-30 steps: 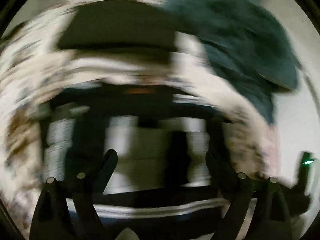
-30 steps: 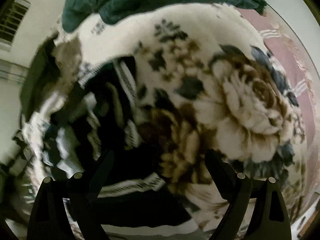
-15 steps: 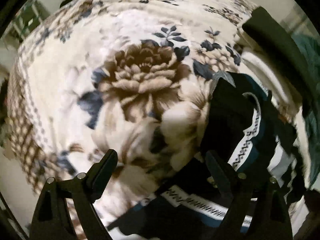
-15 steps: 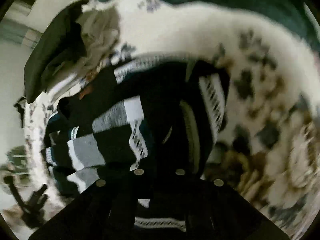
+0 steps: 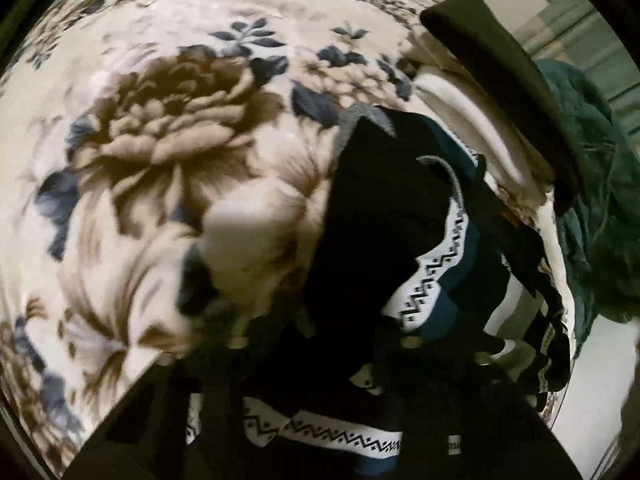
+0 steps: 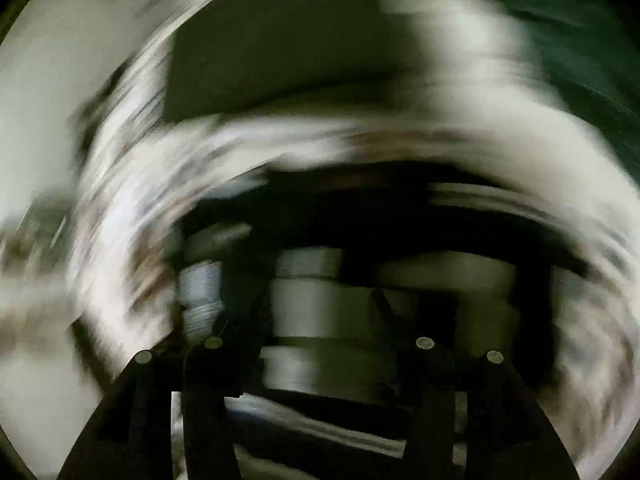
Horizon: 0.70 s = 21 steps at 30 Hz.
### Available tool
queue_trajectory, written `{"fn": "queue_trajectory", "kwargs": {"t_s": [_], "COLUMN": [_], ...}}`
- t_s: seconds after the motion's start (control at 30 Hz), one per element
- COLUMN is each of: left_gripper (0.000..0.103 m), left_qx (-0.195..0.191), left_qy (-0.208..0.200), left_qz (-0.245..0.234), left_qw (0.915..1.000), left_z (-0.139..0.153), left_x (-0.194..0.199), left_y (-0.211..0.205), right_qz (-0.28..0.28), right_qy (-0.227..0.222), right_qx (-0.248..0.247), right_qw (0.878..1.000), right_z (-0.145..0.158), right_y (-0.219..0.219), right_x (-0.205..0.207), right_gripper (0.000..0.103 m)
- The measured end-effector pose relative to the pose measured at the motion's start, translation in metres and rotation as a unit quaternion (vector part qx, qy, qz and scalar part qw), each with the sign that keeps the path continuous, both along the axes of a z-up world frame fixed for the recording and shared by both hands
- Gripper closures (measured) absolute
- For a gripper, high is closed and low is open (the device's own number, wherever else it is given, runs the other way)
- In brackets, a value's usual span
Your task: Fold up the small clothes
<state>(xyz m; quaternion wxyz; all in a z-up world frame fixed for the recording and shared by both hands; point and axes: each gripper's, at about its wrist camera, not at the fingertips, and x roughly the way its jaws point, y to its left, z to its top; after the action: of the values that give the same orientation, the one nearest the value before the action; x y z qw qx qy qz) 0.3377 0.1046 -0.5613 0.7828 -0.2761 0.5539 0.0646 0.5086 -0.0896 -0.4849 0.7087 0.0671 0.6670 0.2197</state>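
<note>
Spreading over the left of the left wrist view, the floral blanket [image 5: 168,128] gives way at centre right to the dark patterned garment [image 5: 384,216]; the left gripper [image 5: 320,344], jaws just closing, pinches its fabric. The right gripper [image 6: 320,344], jaws just opening, stands released amid blur.

Dim, warm indoor light; left view slightly soft w/ fisheye bending (edges black), right view smeared by motion blur.

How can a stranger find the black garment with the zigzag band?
Start from the big floral blanket. At its right side lies the black garment, just left of the cream folded pile. Only it carries a white band with black zigzags.
</note>
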Motion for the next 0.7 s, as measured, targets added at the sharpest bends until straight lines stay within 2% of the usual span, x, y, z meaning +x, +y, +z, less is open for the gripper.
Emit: {"fn": "queue_trajectory", "kwargs": {"t_s": [0.07,0.1,0.2,0.23,0.27,0.3,0.47,0.57,0.7], "left_gripper": [0.086,0.087,0.089,0.090,0.091,0.091,0.092,0.092,0.092], "left_qx": [0.002,-0.001,-0.012,-0.016,-0.022,-0.026,-0.045,-0.050,-0.047], "left_qy": [-0.009,-0.013,-0.018,-0.019,-0.021,-0.022,-0.027,-0.030,-0.032], "left_qz": [-0.007,-0.007,-0.001,0.003,0.007,0.013,0.032,0.032,0.018], "left_qw": [0.9999,0.9999,0.9998,0.9997,0.9995,0.9993,0.9981,0.9978,0.9982], "left_z": [0.001,0.001,-0.002,-0.002,-0.003,-0.003,-0.005,-0.007,-0.004], "left_x": [0.003,0.004,0.002,0.000,-0.003,-0.004,-0.010,-0.011,-0.008], "left_y": [-0.001,-0.001,0.002,0.003,0.005,0.007,0.015,0.019,0.020], "right_qz": [0.089,0.134,0.206,0.218,0.227,0.231,0.163,0.124,0.090], "right_qy": [0.017,0.023,0.044,0.049,0.047,0.039,0.017,0.005,0.011], "right_qx": [0.026,0.022,-0.002,-0.005,-0.006,-0.004,0.016,-0.003,-0.017], "right_qw": [0.996,0.991,0.978,0.975,0.973,0.972,0.986,0.992,0.996], "right_z": [-0.019,-0.030,-0.060,-0.067,-0.069,-0.067,-0.055,-0.053,-0.059], "right_y": [0.070,0.106,0.173,0.185,0.191,0.195,0.179,0.163,0.148], "right_x": [0.011,0.015,0.021,0.023,0.021,0.020,0.046,0.070,0.084], "right_gripper": [0.051,0.051,0.051,0.064,0.082,0.100,0.101,0.101,0.101]}}
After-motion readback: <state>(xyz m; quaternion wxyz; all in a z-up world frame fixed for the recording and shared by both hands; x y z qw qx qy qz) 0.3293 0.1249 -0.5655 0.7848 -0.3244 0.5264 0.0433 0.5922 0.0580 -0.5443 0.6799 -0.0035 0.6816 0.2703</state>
